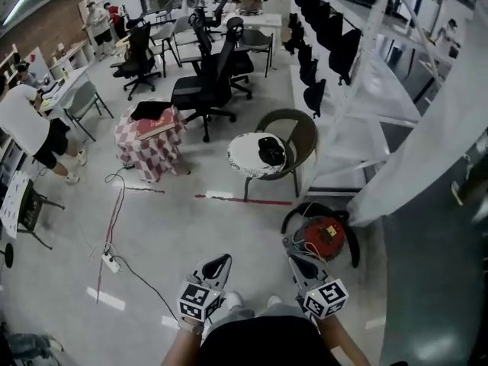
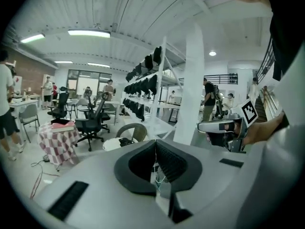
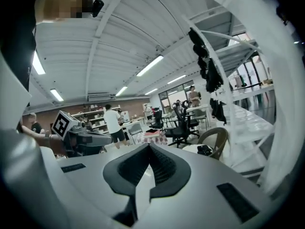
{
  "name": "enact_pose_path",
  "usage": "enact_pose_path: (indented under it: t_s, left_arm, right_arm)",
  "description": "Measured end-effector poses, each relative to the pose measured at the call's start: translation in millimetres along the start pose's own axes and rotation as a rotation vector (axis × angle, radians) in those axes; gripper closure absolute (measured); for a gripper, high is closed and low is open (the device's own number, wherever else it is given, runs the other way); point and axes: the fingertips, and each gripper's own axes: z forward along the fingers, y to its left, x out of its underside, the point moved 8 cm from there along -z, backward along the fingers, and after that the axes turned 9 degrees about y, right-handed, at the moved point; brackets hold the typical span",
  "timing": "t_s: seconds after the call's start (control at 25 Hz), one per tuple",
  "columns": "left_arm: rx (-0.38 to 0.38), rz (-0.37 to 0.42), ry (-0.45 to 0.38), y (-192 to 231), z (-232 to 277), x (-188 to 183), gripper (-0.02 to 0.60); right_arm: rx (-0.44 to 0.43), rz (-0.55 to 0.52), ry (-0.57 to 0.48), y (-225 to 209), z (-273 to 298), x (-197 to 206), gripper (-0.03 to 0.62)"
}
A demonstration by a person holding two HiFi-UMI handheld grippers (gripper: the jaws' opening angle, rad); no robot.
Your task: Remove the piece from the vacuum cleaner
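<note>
A red canister vacuum cleaner (image 1: 324, 236) sits on the floor ahead and to my right, with a black hose (image 1: 293, 216) curling round it and pale cords over its top. Both grippers hang low near my body, apart from it. The left gripper (image 1: 216, 268) is shut with nothing in it, its pads meeting in the left gripper view (image 2: 155, 146). The right gripper (image 1: 300, 268) is just short of the vacuum's near left side and is also shut and empty (image 3: 149, 148). Neither gripper view shows the vacuum.
A round white table (image 1: 245, 161) holding a black object stands before a wicker chair (image 1: 299, 130). A check-cloth table (image 1: 149, 145), office chairs (image 1: 206, 90), a white rack (image 1: 366, 120) at right, a floor cable with power strip (image 1: 112, 263) and a person (image 1: 27, 128) at left.
</note>
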Motion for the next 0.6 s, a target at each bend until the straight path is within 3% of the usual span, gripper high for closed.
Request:
enact_pose_path:
  t_s: [0.36,0.6]
  left_arm:
    - [0.279,0.13,0.088,9,67,-5,0.563]
    - [0.4,0.172,0.151,7,98,9,0.563]
  right_arm:
    - [0.287,0.15,-0.015,-11,-20,39,0.566]
    - [0.427,0.226,0.009,-10,-33,75,0.566]
